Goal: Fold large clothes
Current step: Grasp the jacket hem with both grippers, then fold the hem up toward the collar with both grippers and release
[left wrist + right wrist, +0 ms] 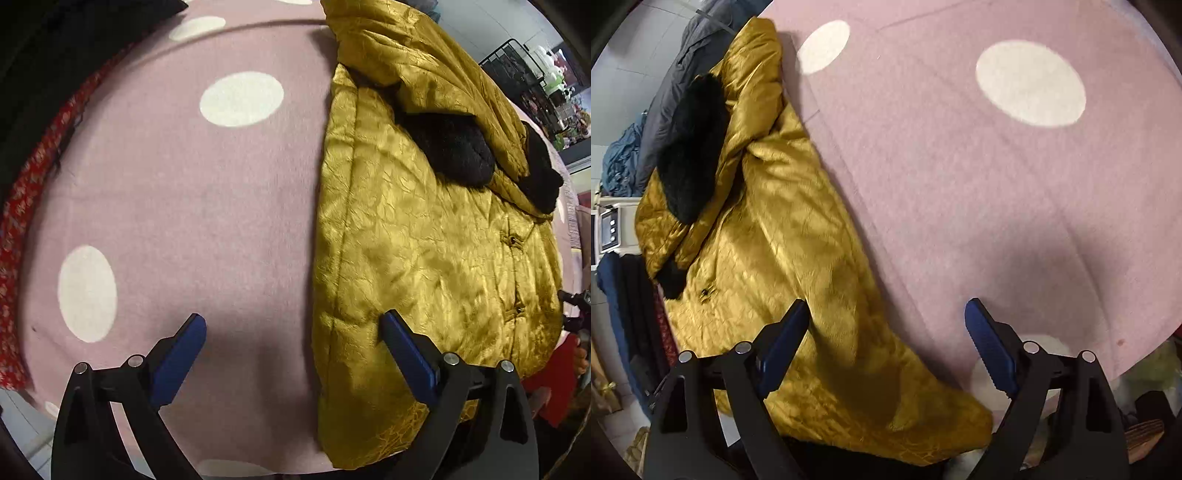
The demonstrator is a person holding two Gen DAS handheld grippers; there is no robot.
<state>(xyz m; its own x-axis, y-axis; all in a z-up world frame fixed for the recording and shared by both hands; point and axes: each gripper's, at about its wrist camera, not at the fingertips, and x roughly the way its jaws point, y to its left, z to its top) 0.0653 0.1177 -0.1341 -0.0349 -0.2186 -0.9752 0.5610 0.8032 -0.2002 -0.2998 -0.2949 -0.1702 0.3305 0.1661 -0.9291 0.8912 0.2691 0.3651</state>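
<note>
A golden-yellow quilted jacket (424, 240) lies flat on a pink blanket with large white dots (192, 192) that covers the bed or desk surface; which of the 2 it is cannot be told. The jacket has a crinkled satin sheen, black fur trim (454, 147) at the collar and cuff area, and small knotted fastenings (517, 312) down its front. Its upper part is folded over the body, so the fur sits on top of the yellow cloth.

In the left wrist view, the left tool (293, 354) hangs above the jacket's long side edge, released, with its 2 blue pads wide apart and nothing between them. 1 pad (406, 354) sits over the yellow cloth and the other (181, 358) over the bare pink blanket, so the edge of the jacket runs between them. Whether the pads touch the cloth cannot be told.

In the right wrist view, the right tool (886, 347) is likewise spread wide and grasping nothing. Its left pad (786, 347) is over the jacket's (775, 229) lower part and its right pad (990, 350) over the blanket (960, 184), with the jacket's slanting edge passing between them.

Beyond the jacket in this view lie a dark grey garment (672, 92) and a blue one (620, 166), beside a white appliance with buttons (613, 225). A red patterned cloth (26, 206) hangs along the blanket's far side in the left wrist view.
</note>
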